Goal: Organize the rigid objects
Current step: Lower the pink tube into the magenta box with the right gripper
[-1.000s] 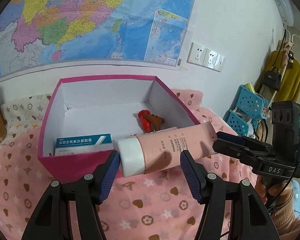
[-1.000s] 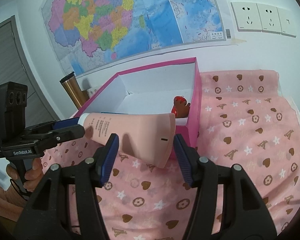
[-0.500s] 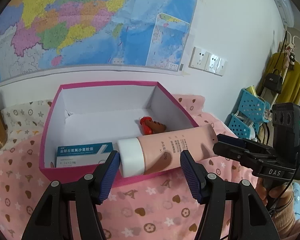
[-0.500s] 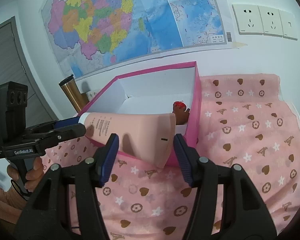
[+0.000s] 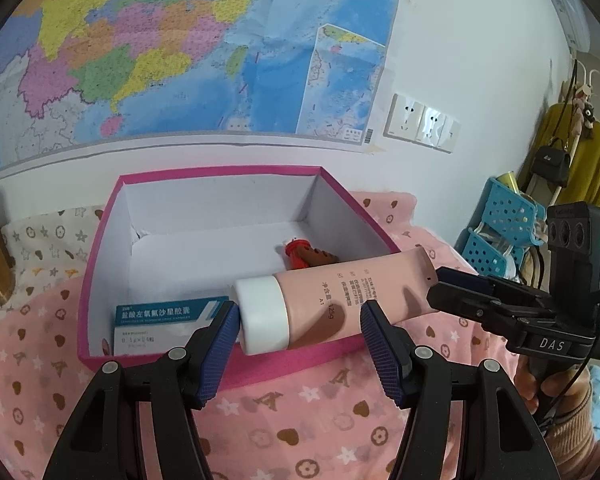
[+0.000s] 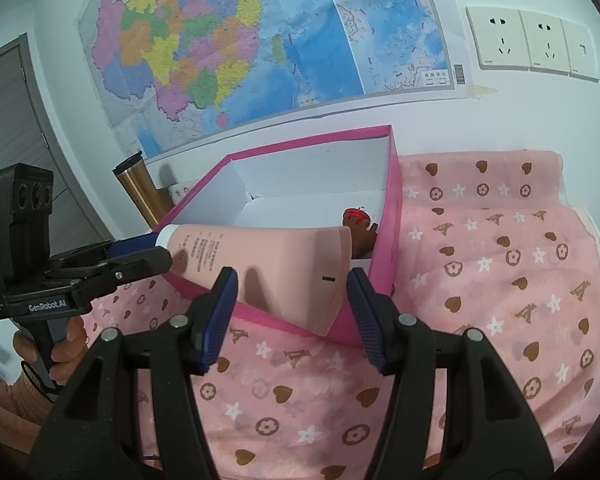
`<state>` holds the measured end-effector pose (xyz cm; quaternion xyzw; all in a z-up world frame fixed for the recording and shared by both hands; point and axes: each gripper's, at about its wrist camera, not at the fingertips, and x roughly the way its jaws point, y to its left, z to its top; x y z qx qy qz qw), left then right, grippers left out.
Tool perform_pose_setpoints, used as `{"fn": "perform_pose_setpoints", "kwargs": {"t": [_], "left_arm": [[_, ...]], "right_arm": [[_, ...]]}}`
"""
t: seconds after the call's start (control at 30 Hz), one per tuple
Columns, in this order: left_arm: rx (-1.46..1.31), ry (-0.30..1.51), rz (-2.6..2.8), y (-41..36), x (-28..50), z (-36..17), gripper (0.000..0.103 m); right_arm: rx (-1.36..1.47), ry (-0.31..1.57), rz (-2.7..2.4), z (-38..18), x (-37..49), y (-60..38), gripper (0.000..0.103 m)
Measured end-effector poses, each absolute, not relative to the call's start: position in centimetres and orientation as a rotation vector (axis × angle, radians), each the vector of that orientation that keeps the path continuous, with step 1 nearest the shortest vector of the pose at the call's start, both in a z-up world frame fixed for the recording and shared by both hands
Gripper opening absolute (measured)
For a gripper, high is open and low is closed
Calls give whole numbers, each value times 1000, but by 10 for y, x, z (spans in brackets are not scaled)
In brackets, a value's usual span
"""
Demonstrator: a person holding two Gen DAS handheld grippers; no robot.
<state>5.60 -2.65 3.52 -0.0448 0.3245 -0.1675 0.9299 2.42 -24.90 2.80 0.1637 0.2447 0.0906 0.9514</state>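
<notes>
Pink tube (image 5: 340, 300), probably light, squashy-walled and slick, hangs over the pink box's (image 5: 228, 364) near rim, left gripper (image 5: 300, 334) clamping its stiff white cap end, right gripper (image 6: 290, 300) pinching the flat crimped tail.

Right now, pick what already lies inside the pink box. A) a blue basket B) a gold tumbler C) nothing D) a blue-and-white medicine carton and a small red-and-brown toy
D: the medicine carton lies at the near left of the pink box, the toy toward its right.
</notes>
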Motion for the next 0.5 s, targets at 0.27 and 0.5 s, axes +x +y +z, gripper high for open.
{"fn": "perform_pose_setpoints", "kwargs": {"t": [0.27, 0.5], "left_arm": [[-91, 674, -333, -27, 69, 33, 63], [-109, 699, -315, -23, 84, 27, 63]], "right_arm": [[332, 501, 176, 30, 35, -253, 59], [323, 516, 170, 30, 48, -255, 59]]}}
